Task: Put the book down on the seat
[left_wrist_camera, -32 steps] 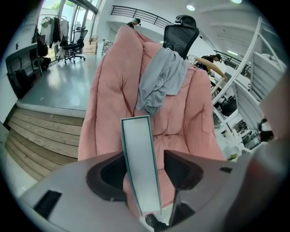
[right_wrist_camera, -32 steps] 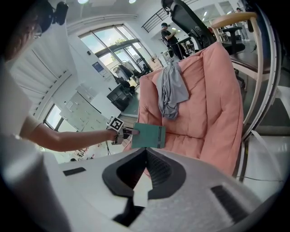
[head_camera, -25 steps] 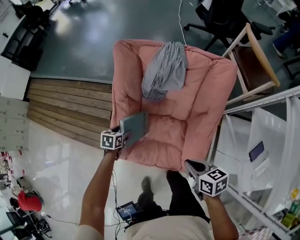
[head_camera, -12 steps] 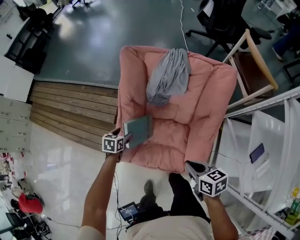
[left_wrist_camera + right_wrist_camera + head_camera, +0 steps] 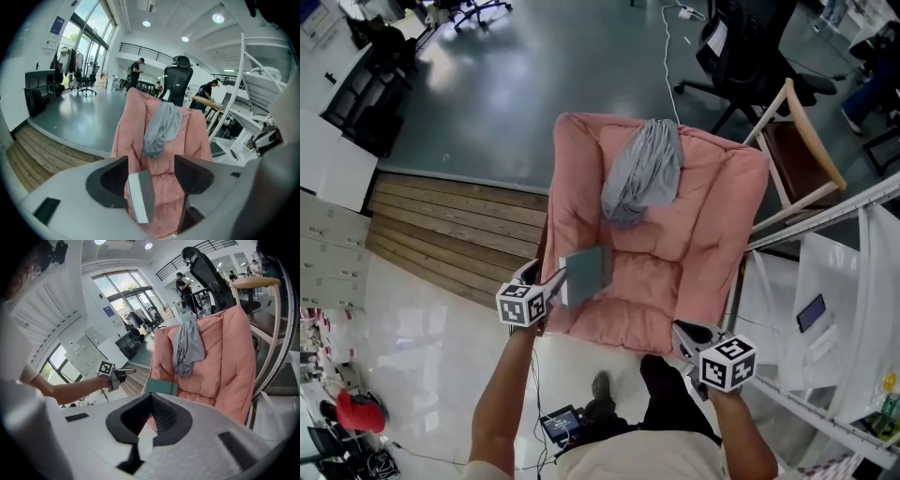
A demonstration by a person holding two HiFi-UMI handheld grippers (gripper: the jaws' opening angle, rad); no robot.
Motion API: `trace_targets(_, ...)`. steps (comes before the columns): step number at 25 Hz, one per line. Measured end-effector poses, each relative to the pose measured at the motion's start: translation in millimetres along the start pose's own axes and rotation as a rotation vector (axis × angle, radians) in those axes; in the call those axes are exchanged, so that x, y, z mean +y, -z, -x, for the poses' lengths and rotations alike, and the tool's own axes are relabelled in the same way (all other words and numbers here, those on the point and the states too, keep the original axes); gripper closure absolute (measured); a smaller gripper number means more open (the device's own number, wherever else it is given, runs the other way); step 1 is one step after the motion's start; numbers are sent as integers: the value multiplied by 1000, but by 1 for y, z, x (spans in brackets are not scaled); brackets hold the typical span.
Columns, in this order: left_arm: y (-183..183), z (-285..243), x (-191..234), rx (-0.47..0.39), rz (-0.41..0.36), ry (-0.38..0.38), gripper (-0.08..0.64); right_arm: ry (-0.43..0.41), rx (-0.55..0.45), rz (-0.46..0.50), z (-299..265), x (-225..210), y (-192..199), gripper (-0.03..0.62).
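A grey-green book [image 5: 586,272] lies on the left part of the seat of a pink cushioned armchair [image 5: 712,216]. My left gripper [image 5: 553,279] is open at the book's left edge, and its pads do not press on it. In the left gripper view, the book [image 5: 140,197] stands between the wide jaws of that gripper [image 5: 151,159], close to the left one and clear of the right one. The right gripper view shows the book [image 5: 161,386] resting apart from the left gripper [image 5: 122,373]. My right gripper [image 5: 689,337] [image 5: 151,394] is shut and empty, in front of the chair.
A grey cloth [image 5: 642,173] hangs over the chair's back. A wooden chair [image 5: 802,141] and a white rack [image 5: 825,281] stand to the right, and a black office chair [image 5: 741,47] behind. A wooden step [image 5: 441,225] lies to the left. A small device [image 5: 558,424] sits by my feet.
The left gripper's jaws have spread off the book and the gripper has drawn back toward the lower left. The book stays on the seat. The right gripper has hardly moved.
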State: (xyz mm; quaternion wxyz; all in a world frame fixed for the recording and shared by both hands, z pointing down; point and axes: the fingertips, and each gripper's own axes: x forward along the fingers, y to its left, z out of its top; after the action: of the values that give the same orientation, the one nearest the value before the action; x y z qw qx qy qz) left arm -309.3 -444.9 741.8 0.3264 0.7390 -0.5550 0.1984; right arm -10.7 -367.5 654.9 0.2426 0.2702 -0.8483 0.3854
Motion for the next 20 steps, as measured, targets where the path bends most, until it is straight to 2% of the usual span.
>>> trace_targets(4,-50,51,-22,-130,-24,26,303,0,-26,21,11,19,-17,598)
trace_targets(10,-103,127,-60,-322,-67,76,454,4,-80,66,30,36,-34,598)
trace_targets(13,-116,170,-81,-393,-94,115,531,5,-94,108,44,52,-37,600)
trace_targets(17,-119,221,-102,-440,-144,146,545,12,-110,214,63,83,-40,601)
trace_targets(20,-115,249,-112,-466,-144,143,545,7,-112,271,76,102,-39,601)
